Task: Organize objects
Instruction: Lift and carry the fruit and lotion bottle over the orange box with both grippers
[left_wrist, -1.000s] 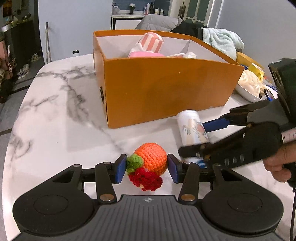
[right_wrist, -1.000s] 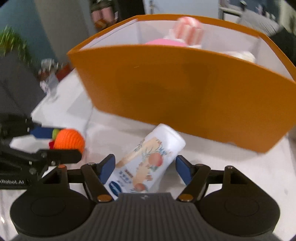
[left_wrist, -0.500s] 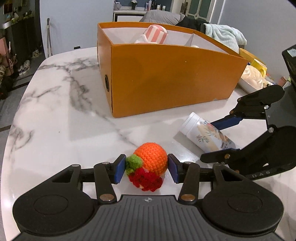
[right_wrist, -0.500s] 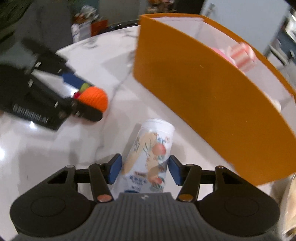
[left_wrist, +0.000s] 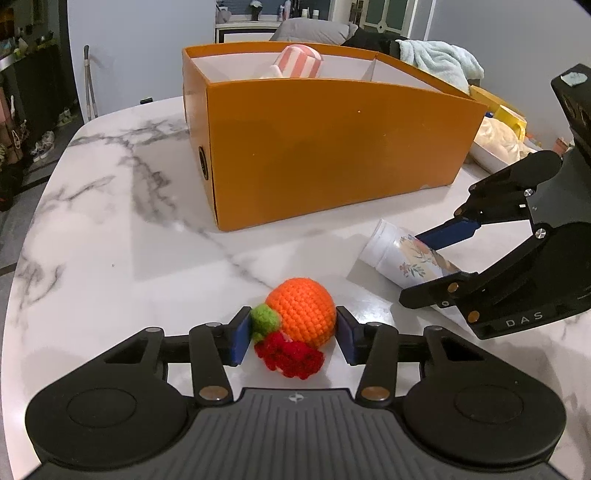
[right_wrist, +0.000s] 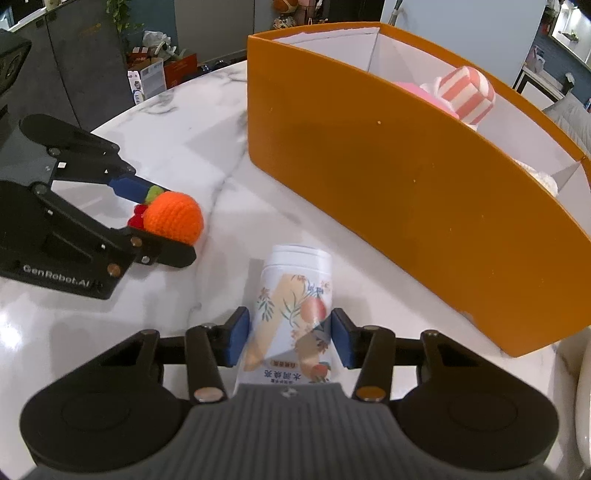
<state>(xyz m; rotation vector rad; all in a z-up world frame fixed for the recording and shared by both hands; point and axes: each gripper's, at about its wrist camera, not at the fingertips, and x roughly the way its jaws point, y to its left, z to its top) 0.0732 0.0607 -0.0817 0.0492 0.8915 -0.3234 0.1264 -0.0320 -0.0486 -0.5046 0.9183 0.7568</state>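
A crocheted orange toy (left_wrist: 301, 306) with green and red bits lies on the marble table (left_wrist: 110, 221). My left gripper (left_wrist: 291, 339) is shut on it, one blue pad against each side. To its right a white flower-printed bottle (left_wrist: 391, 251) lies on its side. My right gripper (right_wrist: 290, 338) straddles that bottle (right_wrist: 295, 291); its jaws are closing and both pads meet the bottle's sides. From the right wrist, the left gripper (right_wrist: 166, 225) and the toy (right_wrist: 173, 218) appear at the left. The orange box (left_wrist: 332, 147) stands behind both.
Inside the orange box (right_wrist: 406, 166) a pink-and-white striped item (right_wrist: 467, 94) rests, along with other pale things. A white tray (left_wrist: 498, 158) with pale contents and a yellow object (left_wrist: 495, 103) sit at the far right. The table's rounded edge runs along the left.
The right gripper rolled and lined up along the bottle, and its jaws narrowed onto the bottle's sides. The left gripper kept its hold on the toy and stayed in place.
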